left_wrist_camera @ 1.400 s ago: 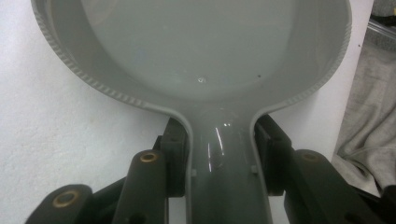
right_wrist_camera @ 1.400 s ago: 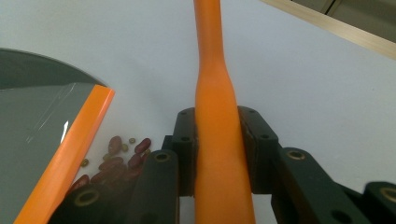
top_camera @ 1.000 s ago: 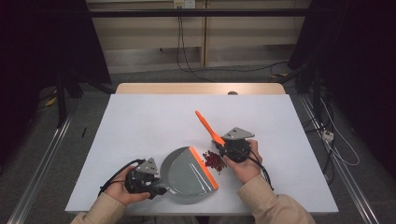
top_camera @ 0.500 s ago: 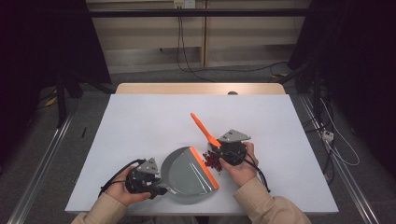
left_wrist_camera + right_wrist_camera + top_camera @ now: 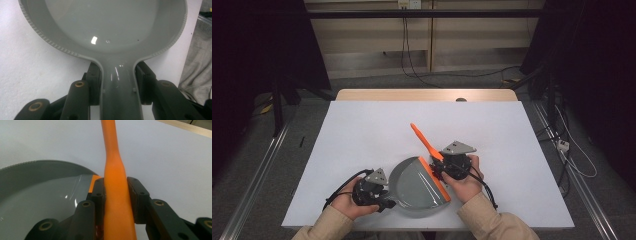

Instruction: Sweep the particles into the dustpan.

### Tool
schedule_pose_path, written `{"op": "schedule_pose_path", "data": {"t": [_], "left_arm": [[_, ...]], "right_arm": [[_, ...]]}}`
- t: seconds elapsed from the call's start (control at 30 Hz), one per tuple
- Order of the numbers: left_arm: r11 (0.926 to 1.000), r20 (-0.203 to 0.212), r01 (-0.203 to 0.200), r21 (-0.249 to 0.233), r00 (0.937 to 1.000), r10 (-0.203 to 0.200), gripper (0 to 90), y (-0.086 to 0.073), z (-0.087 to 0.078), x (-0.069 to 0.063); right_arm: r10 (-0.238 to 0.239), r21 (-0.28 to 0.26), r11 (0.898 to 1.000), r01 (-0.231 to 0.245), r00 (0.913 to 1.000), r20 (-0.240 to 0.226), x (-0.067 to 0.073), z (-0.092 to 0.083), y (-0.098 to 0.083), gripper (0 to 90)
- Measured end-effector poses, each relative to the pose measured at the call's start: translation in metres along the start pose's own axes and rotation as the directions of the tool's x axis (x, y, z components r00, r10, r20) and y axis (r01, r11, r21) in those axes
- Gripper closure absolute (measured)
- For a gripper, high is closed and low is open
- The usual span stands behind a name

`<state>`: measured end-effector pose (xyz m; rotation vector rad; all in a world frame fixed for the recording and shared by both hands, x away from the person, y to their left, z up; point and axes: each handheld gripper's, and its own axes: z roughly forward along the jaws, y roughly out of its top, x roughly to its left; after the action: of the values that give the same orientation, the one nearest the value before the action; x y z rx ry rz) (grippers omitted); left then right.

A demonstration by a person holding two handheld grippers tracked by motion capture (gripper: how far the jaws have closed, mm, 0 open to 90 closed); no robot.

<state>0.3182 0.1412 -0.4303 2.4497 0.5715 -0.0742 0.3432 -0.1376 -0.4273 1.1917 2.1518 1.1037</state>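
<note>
Both forearms reach in low over the near edge. The left hand [image 5: 343, 199] grips the left gripper [image 5: 384, 204], jaws clamped on a grey plastic dustpan handle [image 5: 120, 95]. The right hand [image 5: 464, 181] tilts the right gripper [image 5: 435, 169] up, jaws pinching an orange plastic brush handle [image 5: 115, 195].

Each hand-held unit, the left gripper [image 5: 371, 192] and the right gripper [image 5: 455, 162], has a black body topped by a grey three-cornered plate. A black cable loops from each. The two black jaws carry flat rectangular pads [image 5: 137, 195] on link arms with brass-coloured pivot bushings and small screws. The person wears beige sleeves [image 5: 489, 222].
</note>
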Motion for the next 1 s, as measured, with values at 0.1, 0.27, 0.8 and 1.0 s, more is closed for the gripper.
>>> {"op": "schedule_pose_path", "data": {"t": [0.1,0.27,0.8,1.0], "left_arm": [[1.0,0.001,0.007,-0.002,1.0,-0.007,62.7,0.001,0.001,0.0],[0.9999,0.0,0.012,-0.003,0.9999,-0.012,62.8,0.002,0.002,-0.001],[0.9996,0.007,0.029,-0.001,0.9996,-0.029,62.8,0.002,0.002,0.0],[0.9995,0.003,0.031,-0.008,0.9995,-0.031,62.8,0.0,0.002,0.0]], "right_arm": [[0.01,-0.004,1.0,-0.011,0.9999,-0.011,0.003,0.0,0.0,69.8],[0.03,-0.01,1.0,-0.03,0.9993,-0.023,0.009,0.001,0.001,69.8],[0.055,-0.057,0.997,-0.058,0.997,-0.055,0.031,0.001,0.005,70.0],[0.05,-0.076,0.995,-0.06,0.9905,-0.128,0.046,0.002,0.015,70.7]]}}
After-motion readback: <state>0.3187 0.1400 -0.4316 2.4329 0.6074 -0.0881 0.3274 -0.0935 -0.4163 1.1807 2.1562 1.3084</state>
